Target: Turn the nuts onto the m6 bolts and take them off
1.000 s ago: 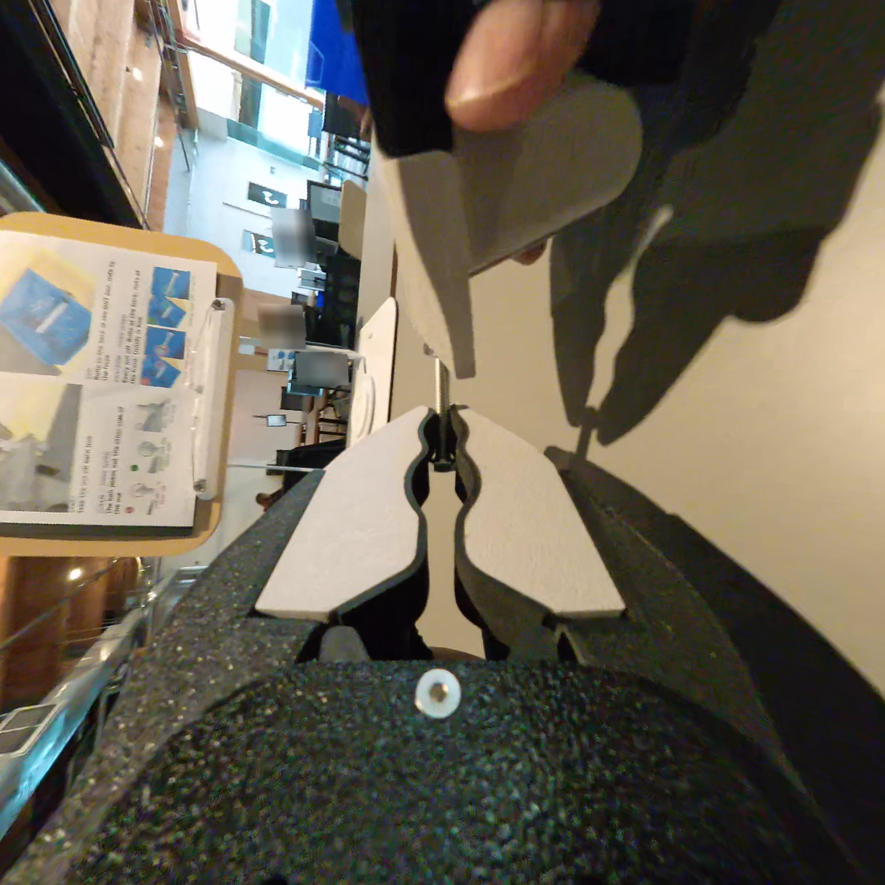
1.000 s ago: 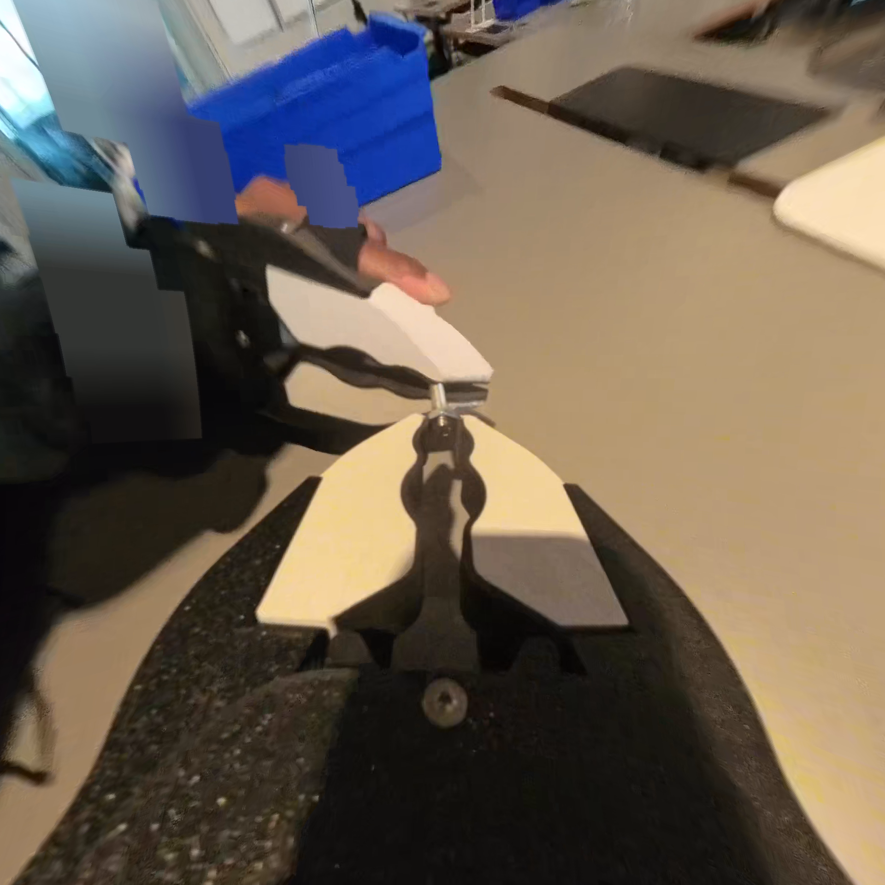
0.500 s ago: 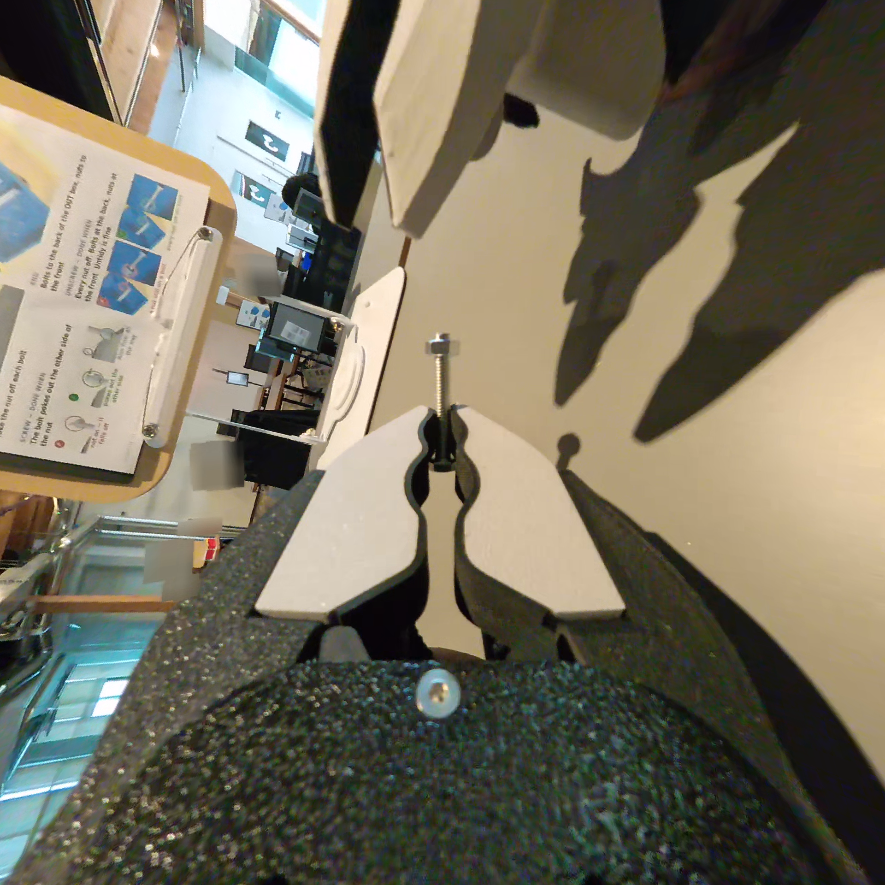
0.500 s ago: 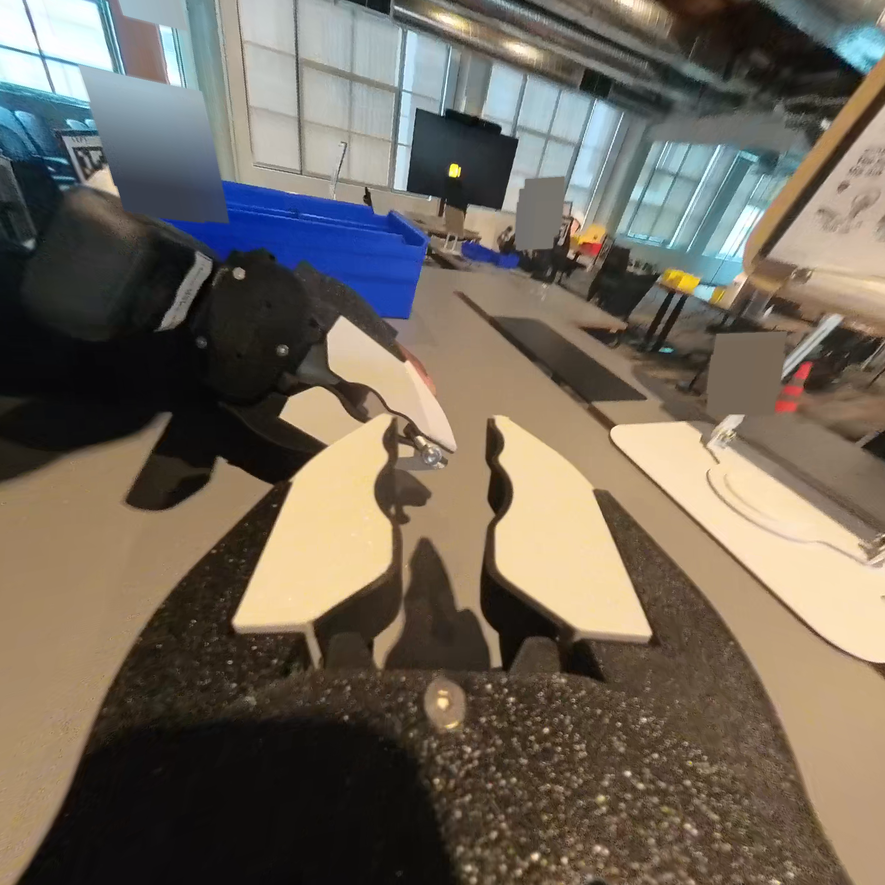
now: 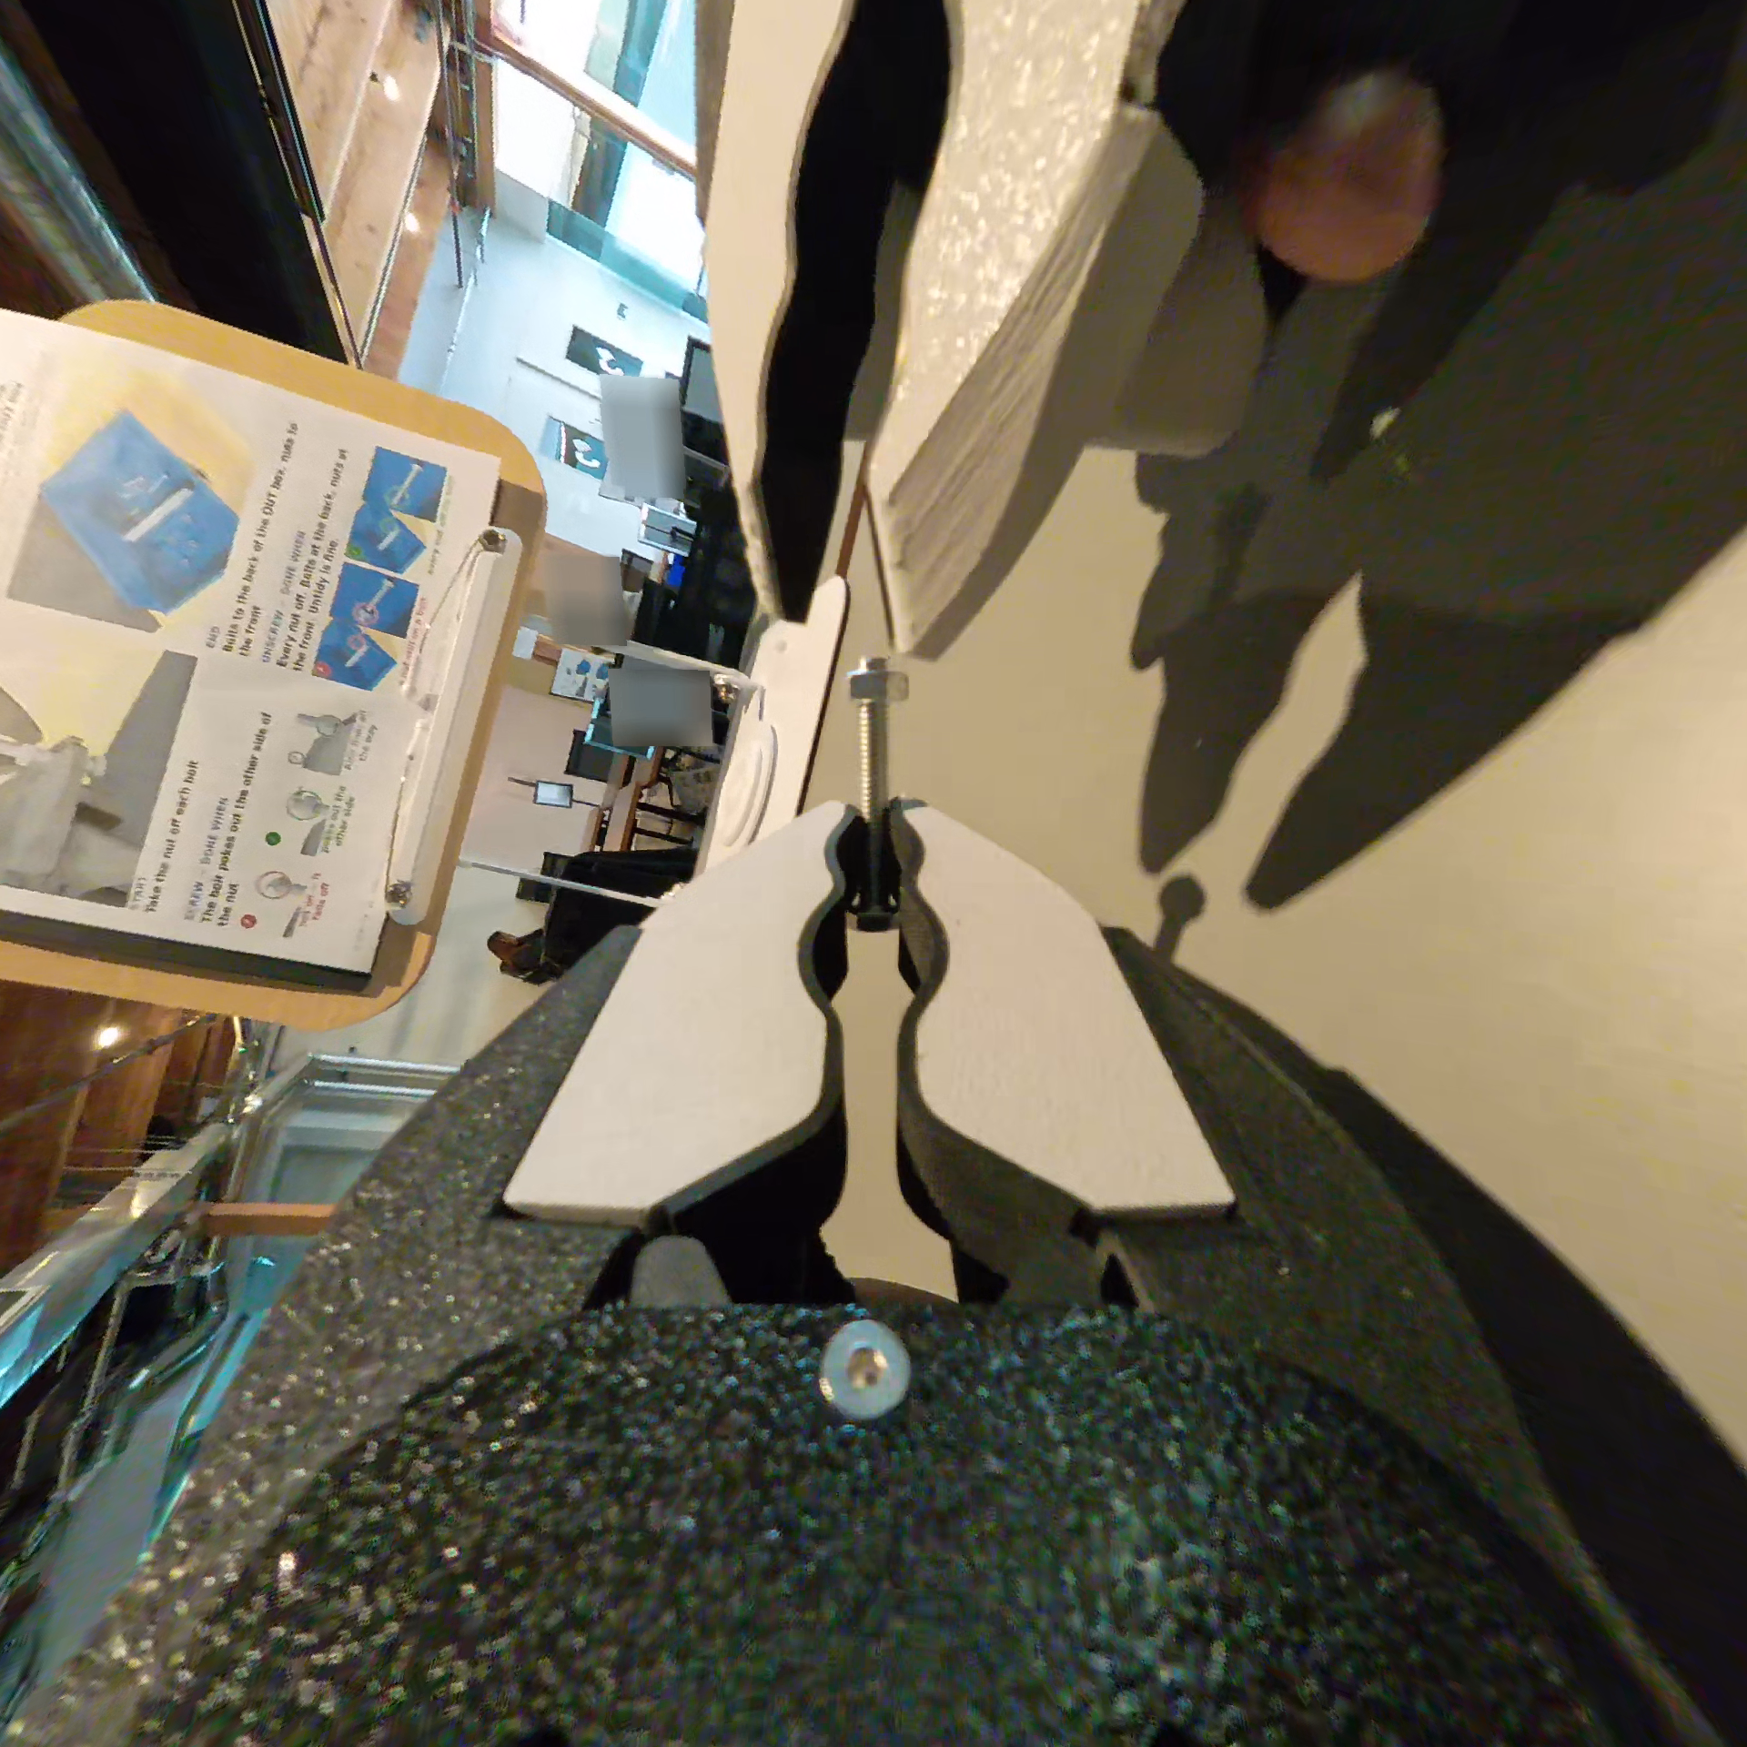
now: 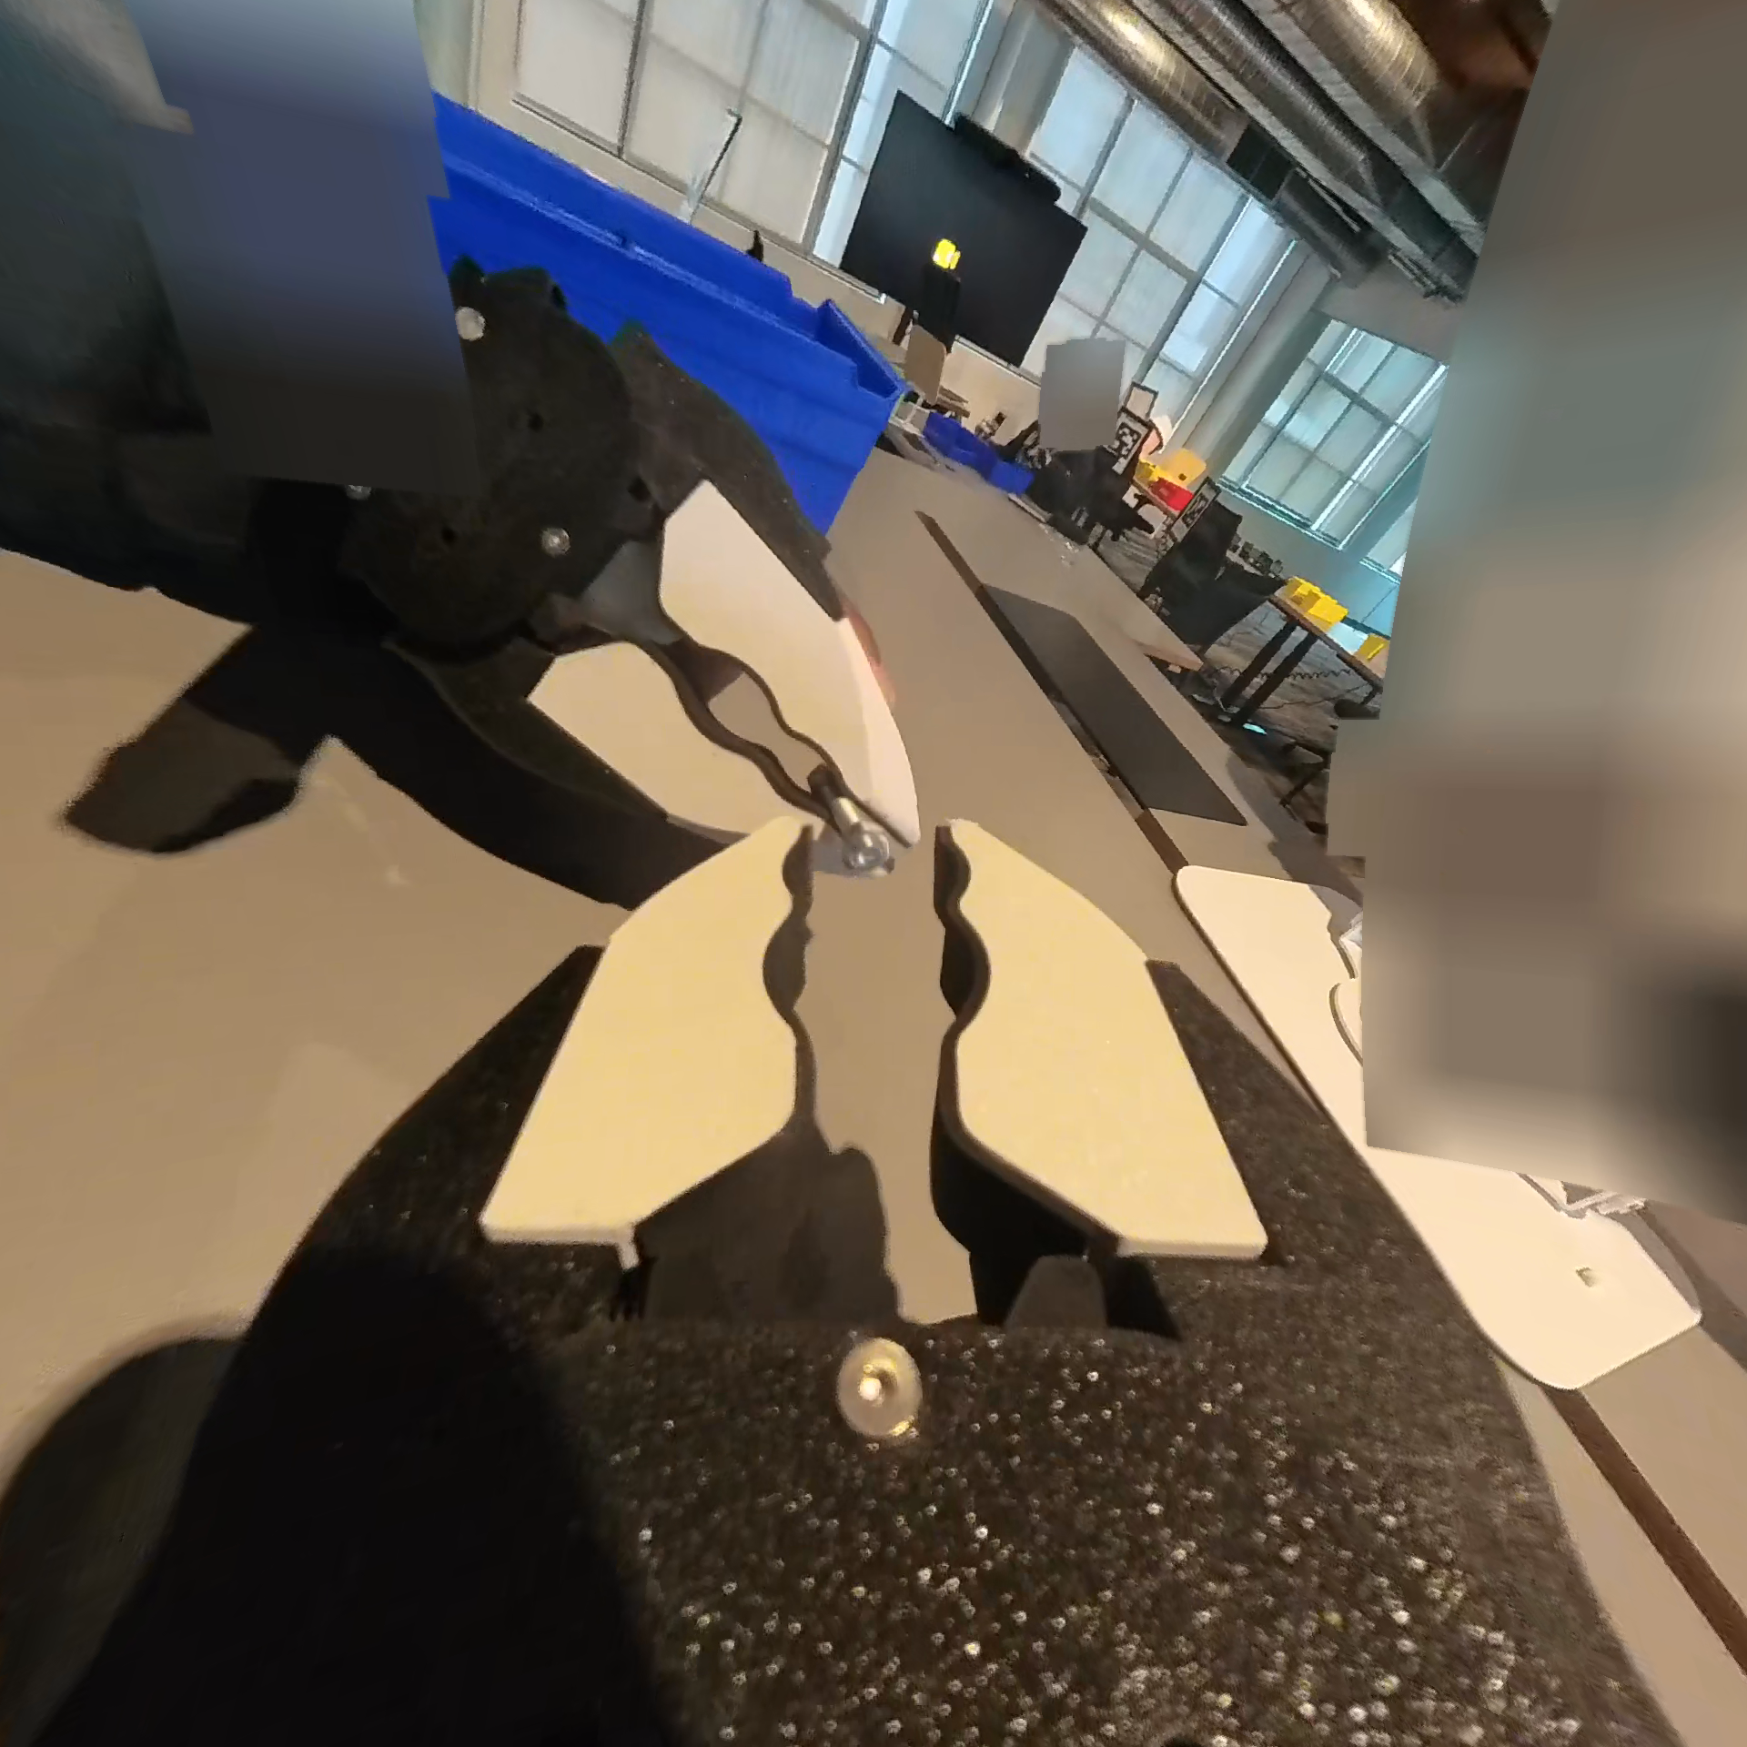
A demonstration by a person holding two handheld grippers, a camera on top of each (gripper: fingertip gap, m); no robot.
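My left gripper (image 5: 877, 815) is shut on the head end of a silver bolt (image 5: 872, 756). The threaded shank sticks out past the fingertips, with a hex nut (image 5: 875, 682) at its far tip. My right gripper (image 6: 872, 837) is open, its jaws on either side of the nut (image 6: 865, 856), not touching it as far as I can tell. In the left wrist view the right gripper (image 5: 832, 567) hangs just beyond the nut, jaws apart. In the right wrist view the left gripper (image 6: 841, 789) comes in from the upper left with the bolt (image 6: 844, 811).
A grey table (image 6: 236, 993) lies under both grippers. A blue bin (image 6: 681, 331) stands at the back left. A white plate (image 6: 1475, 1257) lies at the right. A black mat (image 6: 1115, 700) lies farther back. A wooden board with instruction sheets (image 5: 217, 662) stands at the left. Across from one pair of fingers to the other is roughly 4 cm.
My right gripper let go of the nut, opened and rolled, and has come back with its open jaws around the nut. The left gripper keeps holding the bolt.
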